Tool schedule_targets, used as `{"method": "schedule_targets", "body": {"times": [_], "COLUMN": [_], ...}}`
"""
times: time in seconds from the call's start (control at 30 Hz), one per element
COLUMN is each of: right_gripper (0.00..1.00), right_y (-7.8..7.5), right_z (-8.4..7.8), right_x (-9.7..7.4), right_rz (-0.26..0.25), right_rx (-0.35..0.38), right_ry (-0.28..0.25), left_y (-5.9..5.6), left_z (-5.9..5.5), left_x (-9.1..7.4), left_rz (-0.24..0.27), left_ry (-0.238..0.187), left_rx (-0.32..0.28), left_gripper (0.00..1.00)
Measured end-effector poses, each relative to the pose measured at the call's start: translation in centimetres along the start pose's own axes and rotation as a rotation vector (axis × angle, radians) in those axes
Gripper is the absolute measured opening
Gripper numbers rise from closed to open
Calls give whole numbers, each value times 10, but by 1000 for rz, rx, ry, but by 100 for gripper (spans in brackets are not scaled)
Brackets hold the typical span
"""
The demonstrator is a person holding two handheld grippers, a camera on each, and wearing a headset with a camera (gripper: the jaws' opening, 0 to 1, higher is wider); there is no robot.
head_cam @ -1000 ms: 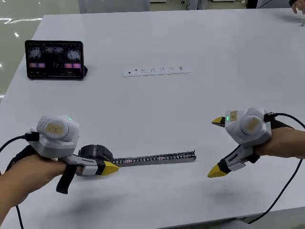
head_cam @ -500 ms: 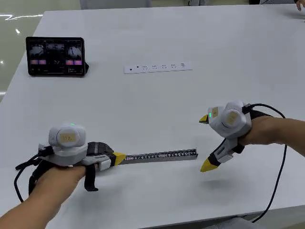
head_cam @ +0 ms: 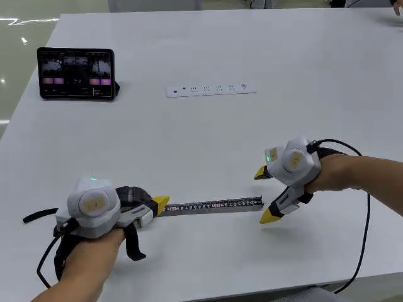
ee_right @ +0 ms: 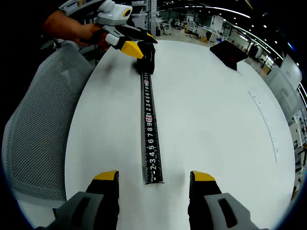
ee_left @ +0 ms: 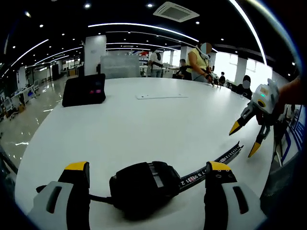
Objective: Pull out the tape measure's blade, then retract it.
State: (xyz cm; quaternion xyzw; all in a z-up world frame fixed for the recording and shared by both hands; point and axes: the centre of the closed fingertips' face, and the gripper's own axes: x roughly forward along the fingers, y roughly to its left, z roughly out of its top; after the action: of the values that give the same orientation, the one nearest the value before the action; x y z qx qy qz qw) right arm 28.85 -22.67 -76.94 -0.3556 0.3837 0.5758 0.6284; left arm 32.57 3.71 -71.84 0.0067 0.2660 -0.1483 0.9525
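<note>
Ok so nearest first: the left gripper point(ee_left: 147, 166) has its claw spread around the black tape measure point(ee_left: 144, 184), which sits flat on the white table point(head_cam: 252, 50). In the left gripper view there's a sliver of table showing on both sides of the case, so it isn't squeezing anything. The blade point(head_cam: 214, 205) is pulled out and lies flat across the table toward the right gripper point(head_cam: 265, 195). That claw is apart too. The blade's end sits in the gap between its yellow tips, and neither tip touches it.

Readable stuff: in the right gripper view the blade shows black digits 2 up to 9 from the end, then a red mark, then 1, 2, 3. Any writing on the case is too dark to read.

Further back there's a white power strip point(head_cam: 211, 89) lying flat. Off to the left a tablet point(head_cam: 75, 73) is propped up with its screen lit, showing pink patches too small to read.

The table's matte white and wide, with a grey mesh chair point(ee_right: 33, 129) at its edge. The room's a big open office with a glossy floor point(head_cam: 19, 31) and long ceiling light strips point(ee_left: 144, 25). Some people point(ee_left: 199, 60) are standing past the far end.
</note>
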Motion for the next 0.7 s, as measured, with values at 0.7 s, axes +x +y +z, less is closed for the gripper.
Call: {"method": "schedule_targets", "body": {"times": [0.7], "right_gripper": [14], "right_y": [3], "right_z": [-11], "right_x": [8], "right_rz": [19], "right_rx": [-45], "right_ry": [55], "left_y": [9], "left_z": [-1], "left_x": [-4], "left_rz": [69], "left_ry": [-68], "left_rx": [-10], "left_gripper": [99]}}
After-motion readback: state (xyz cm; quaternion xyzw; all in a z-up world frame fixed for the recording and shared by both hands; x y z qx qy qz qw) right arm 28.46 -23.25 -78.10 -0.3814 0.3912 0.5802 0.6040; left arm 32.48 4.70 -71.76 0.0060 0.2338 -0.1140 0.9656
